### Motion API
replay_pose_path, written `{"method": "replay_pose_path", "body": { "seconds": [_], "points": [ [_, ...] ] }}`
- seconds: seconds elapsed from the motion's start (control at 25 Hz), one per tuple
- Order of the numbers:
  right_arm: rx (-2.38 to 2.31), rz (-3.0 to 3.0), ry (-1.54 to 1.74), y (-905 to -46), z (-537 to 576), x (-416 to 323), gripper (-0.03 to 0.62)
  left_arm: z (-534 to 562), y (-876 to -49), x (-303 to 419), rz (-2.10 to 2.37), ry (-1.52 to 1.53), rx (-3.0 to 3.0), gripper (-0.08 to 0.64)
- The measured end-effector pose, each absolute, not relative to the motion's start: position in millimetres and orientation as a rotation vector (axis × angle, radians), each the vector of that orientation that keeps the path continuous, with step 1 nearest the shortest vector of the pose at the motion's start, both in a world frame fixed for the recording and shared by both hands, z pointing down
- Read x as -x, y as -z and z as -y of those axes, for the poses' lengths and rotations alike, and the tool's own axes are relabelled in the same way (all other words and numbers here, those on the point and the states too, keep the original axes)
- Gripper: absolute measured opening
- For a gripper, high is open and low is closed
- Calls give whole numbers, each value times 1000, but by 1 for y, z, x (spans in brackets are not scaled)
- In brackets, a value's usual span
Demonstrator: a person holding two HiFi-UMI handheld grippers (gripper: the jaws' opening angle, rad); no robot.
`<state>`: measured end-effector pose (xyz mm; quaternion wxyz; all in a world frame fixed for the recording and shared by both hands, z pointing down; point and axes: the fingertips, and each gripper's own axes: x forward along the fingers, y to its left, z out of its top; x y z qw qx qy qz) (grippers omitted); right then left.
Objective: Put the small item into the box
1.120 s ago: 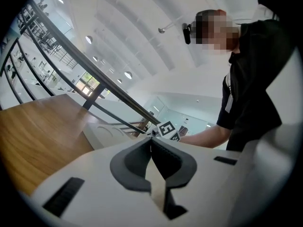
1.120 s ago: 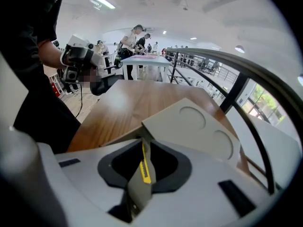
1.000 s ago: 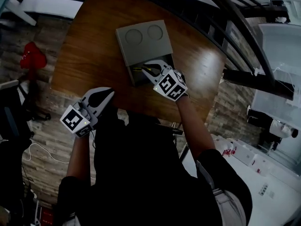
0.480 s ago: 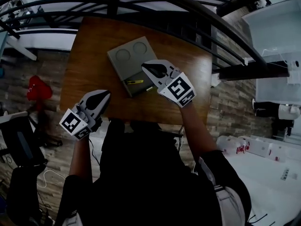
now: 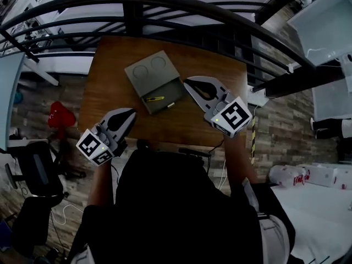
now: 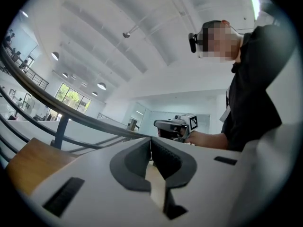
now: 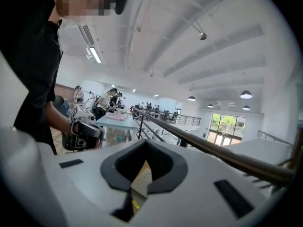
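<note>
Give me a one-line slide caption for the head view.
Yellow item lies in the open compartment of the grey box on a wooden table; left gripper and right gripper are shut and empty.

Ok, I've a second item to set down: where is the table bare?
Bare wood left of the box, out to the table edge, and in the far right corner. Crowded right of the box, under the right tongs.

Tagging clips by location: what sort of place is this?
Probably a mezzanine in a large open-plan workshop or office: a wooden table beside a dark metal railing, a high white ceiling with pendant lamps, and people working in the distance.
</note>
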<state>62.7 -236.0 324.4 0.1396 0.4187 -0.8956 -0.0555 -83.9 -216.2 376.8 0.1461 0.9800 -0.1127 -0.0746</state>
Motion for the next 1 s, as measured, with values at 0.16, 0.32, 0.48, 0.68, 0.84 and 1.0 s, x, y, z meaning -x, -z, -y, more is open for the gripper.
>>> {"method": "replay_pose_path", "body": {
  "seconds": [0.16,0.32,0.48,0.68,0.84,1.0],
  "points": [
    [-1299,2668,98,-320,198,-91,12,195,-371,73,334,174,-2841,17],
    [-1349,2817,34,-315,154,-126,12,164,-362,49,342,158,-2868,17],
    [-1351,2859,0,-331,108,-149,12,133,-358,29,347,147,-2889,17],
    [-1357,2872,-77,-361,51,-162,11,82,-371,15,353,41,-2906,17],
    [-1361,2860,-158,-385,17,-171,11,48,-375,8,339,15,-2900,17],
    [-1346,2878,-193,-398,-6,-161,11,22,-380,12,319,-3,-2905,17]
  ]
}}
